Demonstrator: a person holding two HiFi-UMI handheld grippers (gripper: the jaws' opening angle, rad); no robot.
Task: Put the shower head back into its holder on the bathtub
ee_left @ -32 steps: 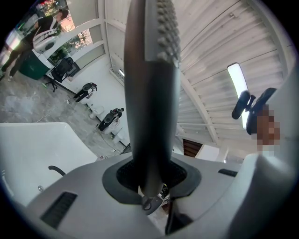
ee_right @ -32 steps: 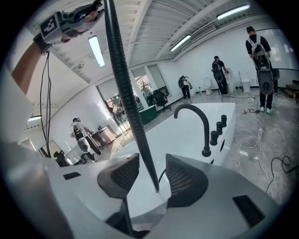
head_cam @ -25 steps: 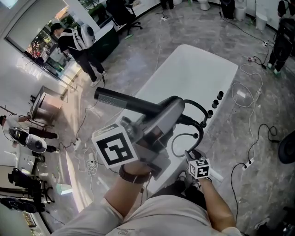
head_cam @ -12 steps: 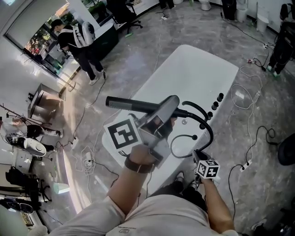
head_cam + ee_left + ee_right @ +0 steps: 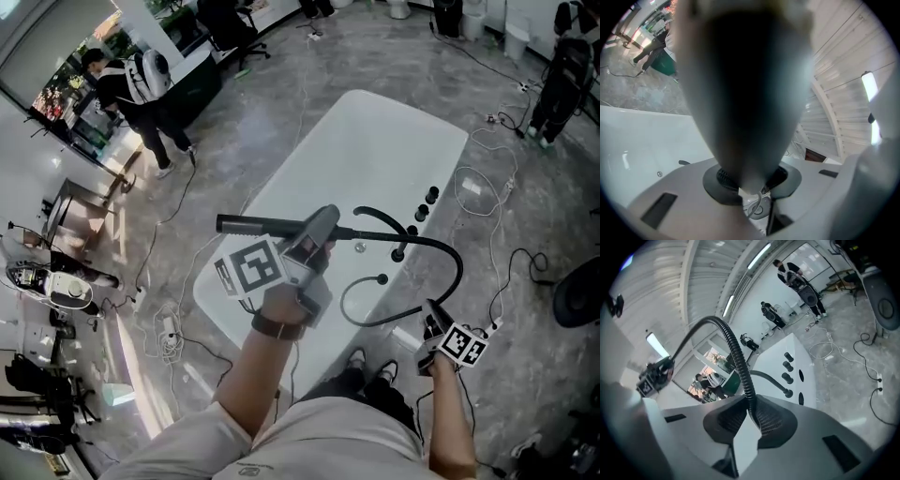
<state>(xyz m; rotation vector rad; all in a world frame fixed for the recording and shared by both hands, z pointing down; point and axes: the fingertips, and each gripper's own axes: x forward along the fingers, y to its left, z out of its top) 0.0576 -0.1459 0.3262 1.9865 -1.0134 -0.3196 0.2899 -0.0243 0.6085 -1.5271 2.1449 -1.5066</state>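
Lowered the shower head toward the bathtub, left gripper clamped on it; just closed right gripper on the hose beside the bathtub.

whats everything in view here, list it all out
bathtub: one, white, middle of the floor
shower head: one, black, level above the tub, in the left gripper
hose: one, black, ribbed, loops from the shower head to the right gripper
spout: one, black, curved, on the tub's rim
knobs: three, black, in a row on the rim by the spout
cables: several, white and black, on the floor right of the tub
person with backpack: one, black and white clothes, far left
left gripper: one, grey, shut on the shower head
right gripper: one, grey, jaws have just been closing, now shut on the hose
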